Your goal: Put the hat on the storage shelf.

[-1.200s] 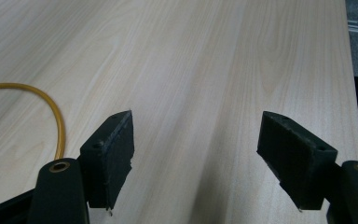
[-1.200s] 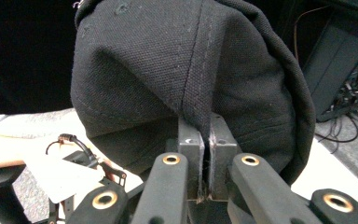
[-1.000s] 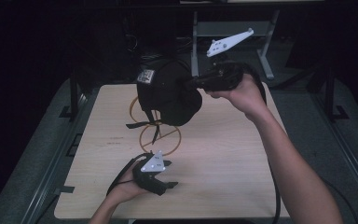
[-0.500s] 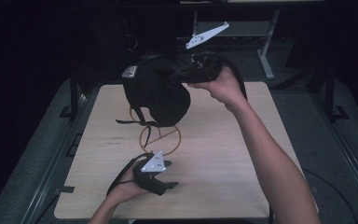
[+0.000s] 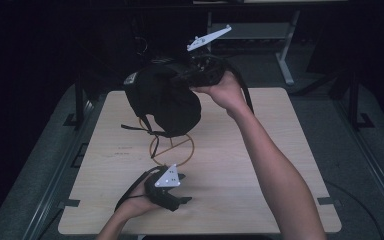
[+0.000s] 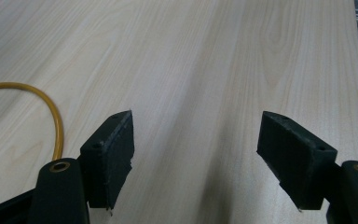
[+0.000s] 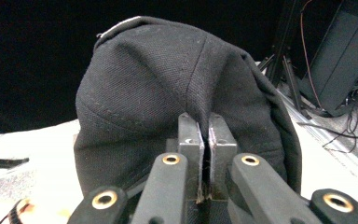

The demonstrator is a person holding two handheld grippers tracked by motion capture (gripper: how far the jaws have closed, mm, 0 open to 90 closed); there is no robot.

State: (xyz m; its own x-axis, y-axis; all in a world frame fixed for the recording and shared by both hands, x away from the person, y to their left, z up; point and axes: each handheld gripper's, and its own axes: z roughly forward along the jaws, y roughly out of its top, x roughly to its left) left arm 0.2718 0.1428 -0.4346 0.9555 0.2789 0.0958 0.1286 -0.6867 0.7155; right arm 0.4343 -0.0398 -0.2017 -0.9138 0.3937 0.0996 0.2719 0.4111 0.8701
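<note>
Cap (image 5: 162, 97), black fabric: pinched by a fold at its edge in my right gripper (image 5: 192, 76), jaws pressed together, raised over the wire stand (image 5: 172, 147) at table's (image 5: 280, 165) twelve o'clock, apparently for hanging. Left gripper (image 5: 182, 200), jaws spread, empty, rested at six o'clock.

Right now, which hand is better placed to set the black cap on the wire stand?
Right. The right gripper already pinches the black cap in shut jaws, above the wire stand. The left gripper rests open-jawed on the table, holding nothing.
</note>
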